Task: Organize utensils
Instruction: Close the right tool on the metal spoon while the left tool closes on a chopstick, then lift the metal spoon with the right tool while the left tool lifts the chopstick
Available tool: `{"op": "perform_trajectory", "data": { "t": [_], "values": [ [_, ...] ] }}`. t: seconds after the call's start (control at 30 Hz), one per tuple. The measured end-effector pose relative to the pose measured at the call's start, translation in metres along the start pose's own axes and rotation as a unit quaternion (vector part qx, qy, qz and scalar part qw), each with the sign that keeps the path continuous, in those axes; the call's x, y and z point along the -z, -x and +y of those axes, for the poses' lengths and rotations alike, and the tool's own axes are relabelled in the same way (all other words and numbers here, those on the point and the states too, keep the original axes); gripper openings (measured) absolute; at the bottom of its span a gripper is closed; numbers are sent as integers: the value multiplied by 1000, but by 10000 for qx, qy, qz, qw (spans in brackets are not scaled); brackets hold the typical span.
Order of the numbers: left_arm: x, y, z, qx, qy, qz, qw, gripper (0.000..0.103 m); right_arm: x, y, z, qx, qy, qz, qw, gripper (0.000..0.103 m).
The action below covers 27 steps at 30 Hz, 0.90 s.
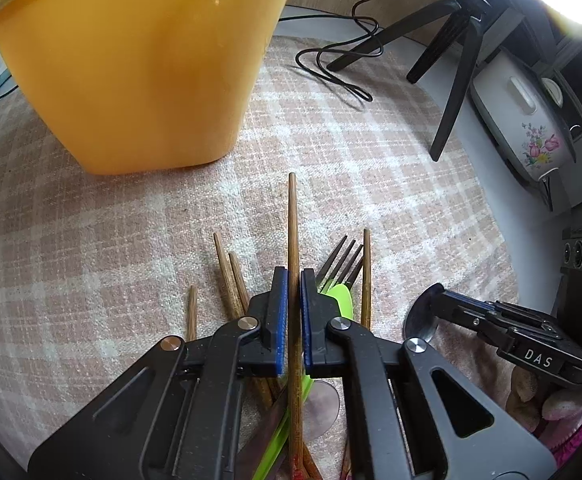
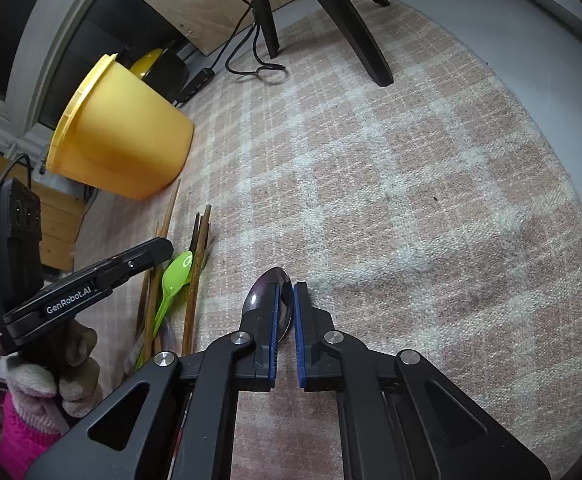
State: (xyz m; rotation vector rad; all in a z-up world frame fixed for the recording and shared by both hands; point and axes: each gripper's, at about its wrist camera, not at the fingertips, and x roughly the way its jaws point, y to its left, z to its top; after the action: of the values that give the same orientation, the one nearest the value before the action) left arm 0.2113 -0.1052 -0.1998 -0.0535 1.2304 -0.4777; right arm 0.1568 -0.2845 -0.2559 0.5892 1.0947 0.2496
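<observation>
Wooden and thin, one chopstick sits clamped between the blue pads of my left gripper, its tip pointing toward the yellow tub, which stands on the checked cloth toward the far edge of the round tabletop. Under the left gripper lies the rest of the pile: several more chopsticks, a metal fork with its tines pointing away from me, and a green plastic spoon partly hidden by the fingers. They overlap one another on the cloth (I cannot tell exactly how many sticks there are).

My right gripper is closed on a metal spoon, pads pressing its bowl edge-on, with the bowl sticking out past the fingertips. In the right wrist view the cloth ahead of that spoon is bare, and the pile lies off to its left, just short of the tub, with the green spoon beside the chopsticks.

Beyond the cloth, near the far rim of the tabletop, stand the black legs of a tripod with a looped black cable beside them. A white pot with painted flowers sits off the table's right side. A gloved hand holds the left gripper's handle.
</observation>
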Motion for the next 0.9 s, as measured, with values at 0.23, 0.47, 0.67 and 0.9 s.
{"op": "perform_trajectory", "data": {
  "t": [0.23, 0.47, 0.67, 0.9],
  "values": [
    [1, 8, 4, 77, -1, -90, 9999, 4, -1, 1, 9, -53, 77, -15, 10000, 2],
    [3, 10, 4, 152, 5, -97, 9998, 4, -6, -4, 19, 87, 356, 71, 9993, 2],
    [4, 14, 4, 190, -15, -118, 9997, 4, 0, -4, 28, 524, 905, 37, 9945, 46],
    [4, 18, 5, 195, -28, -145, 9997, 4, 5, -13, 45, 584, 1414, -69, 9882, 44]
  ]
}}
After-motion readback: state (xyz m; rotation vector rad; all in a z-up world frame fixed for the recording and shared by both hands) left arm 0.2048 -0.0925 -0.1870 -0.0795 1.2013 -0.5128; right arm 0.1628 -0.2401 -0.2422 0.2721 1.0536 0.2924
